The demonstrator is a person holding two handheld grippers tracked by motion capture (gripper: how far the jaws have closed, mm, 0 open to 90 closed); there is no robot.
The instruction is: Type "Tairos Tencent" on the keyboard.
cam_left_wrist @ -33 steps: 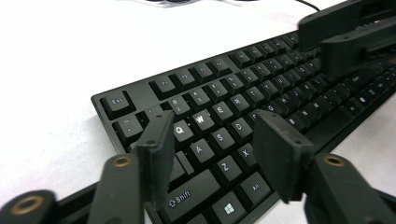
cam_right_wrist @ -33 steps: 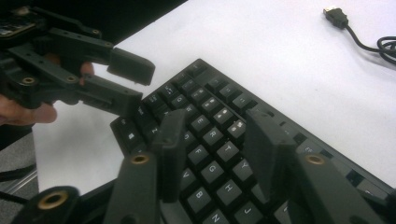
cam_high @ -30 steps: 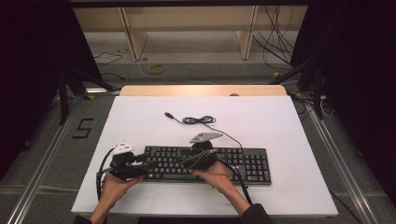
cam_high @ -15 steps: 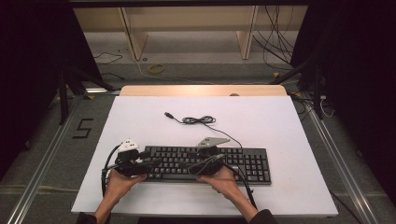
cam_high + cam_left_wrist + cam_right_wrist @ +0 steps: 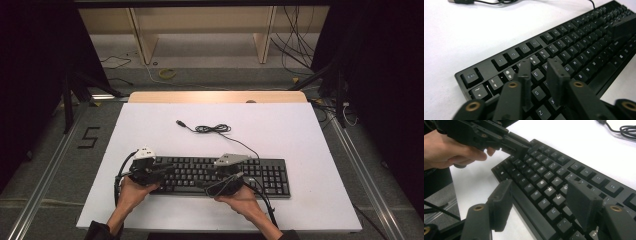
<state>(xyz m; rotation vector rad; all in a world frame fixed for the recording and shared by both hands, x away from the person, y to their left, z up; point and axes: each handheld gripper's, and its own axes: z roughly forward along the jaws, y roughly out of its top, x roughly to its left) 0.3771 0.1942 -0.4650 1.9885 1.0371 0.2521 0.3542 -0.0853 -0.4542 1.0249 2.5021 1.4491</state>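
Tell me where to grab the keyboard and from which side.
Take the keyboard by its two short ends, one gripper coming in level from each side. It lies flat on the white table, long and thin, so an end grip should keep it balanced. Stay off the far edge, where its cable leaves.

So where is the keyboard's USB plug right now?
In the high view the USB plug lies loose on the white table, beyond the keyboard, left of its coiled cable.
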